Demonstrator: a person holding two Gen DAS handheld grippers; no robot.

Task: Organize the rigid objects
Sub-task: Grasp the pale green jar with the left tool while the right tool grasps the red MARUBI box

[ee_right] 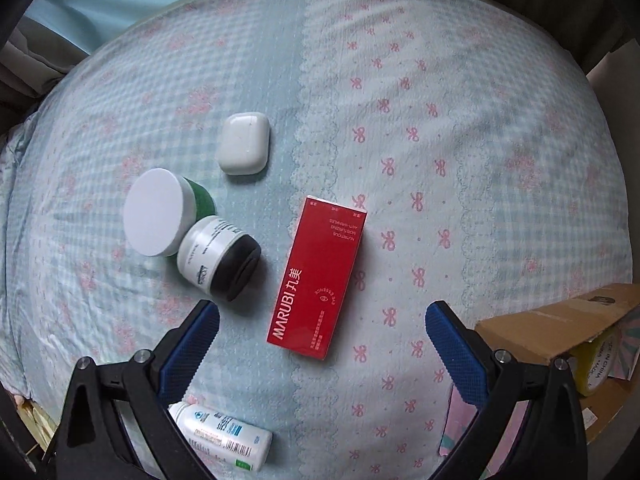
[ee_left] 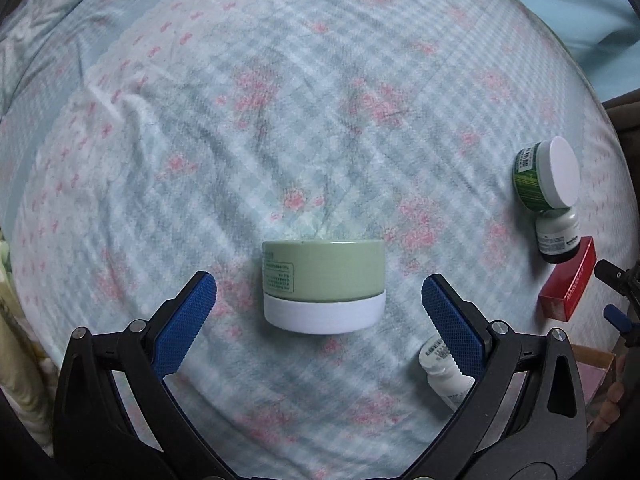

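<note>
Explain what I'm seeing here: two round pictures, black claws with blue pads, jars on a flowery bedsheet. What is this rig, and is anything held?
No robot: a person holds a two-finger gripper in each hand, each with a wide-angle camera looking along its fingers. One picture is from the left gripper, open above a pale green jar lying on the bedsheet. The other is from the right gripper, open over a red box. Nearby lie a white-lidded green jar, a small black-capped jar, a white earbud case, a white bottle and a cardboard box. Nothing is held.

Pale green jar (ee_left: 323,286) sideways on bedspread (ee_left: 280,120)
</note>
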